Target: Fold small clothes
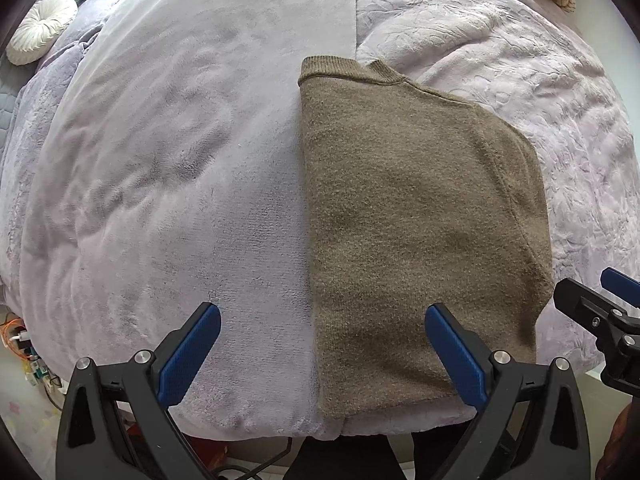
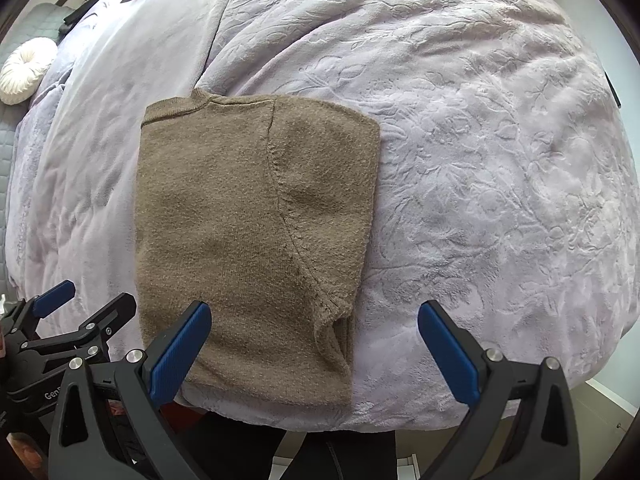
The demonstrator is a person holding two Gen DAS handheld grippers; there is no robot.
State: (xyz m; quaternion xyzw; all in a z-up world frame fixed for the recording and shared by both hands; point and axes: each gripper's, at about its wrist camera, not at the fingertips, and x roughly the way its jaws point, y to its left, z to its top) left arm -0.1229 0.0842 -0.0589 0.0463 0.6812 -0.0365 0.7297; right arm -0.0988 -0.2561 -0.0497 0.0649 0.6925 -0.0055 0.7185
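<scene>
A brown knit sweater (image 1: 416, 220) lies folded into a tall rectangle on a bed covered by a lilac blanket (image 1: 160, 160). In the left wrist view it fills the centre and right of the frame, its ribbed collar toward the top. In the right wrist view it sits left of centre, a sleeve seam curving down its middle.

The left gripper (image 1: 322, 350) hovers at the bottom of its frame, fingers spread wide and holding nothing. The right gripper (image 2: 314, 350) does the same, its left finger (image 2: 180, 352) over the sweater's lower edge.

A round white cushion (image 1: 40, 28) rests at the upper left. The only writing is on the left gripper's body at the right wrist view's lower left: the cut-off letters "Gen".
</scene>
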